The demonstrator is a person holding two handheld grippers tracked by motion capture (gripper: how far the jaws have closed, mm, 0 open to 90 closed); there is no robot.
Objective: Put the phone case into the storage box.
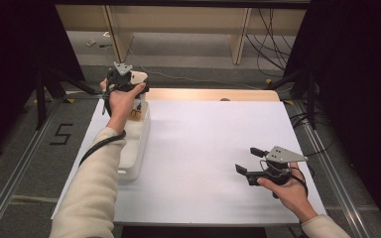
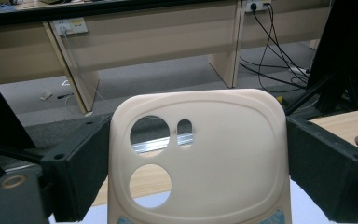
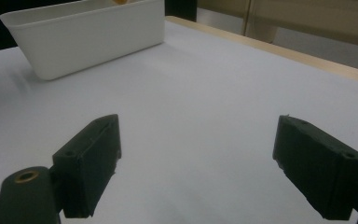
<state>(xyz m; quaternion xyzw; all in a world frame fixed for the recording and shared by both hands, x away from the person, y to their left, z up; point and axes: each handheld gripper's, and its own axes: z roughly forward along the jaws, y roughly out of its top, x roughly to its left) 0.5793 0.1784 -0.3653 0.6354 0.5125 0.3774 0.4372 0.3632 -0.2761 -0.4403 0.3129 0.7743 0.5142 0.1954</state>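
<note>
Cream silicone phone case clamped edge to edge between the jaws of the left gripper, held above the far end of the white bin at the table's left side. Right gripper low over bare white tabletop, jaws wide apart, nothing between them.

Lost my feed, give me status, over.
Left tool shut on cream phone case above white bin. Right tool open, empty, low over the table. Nothing in the way.
</note>
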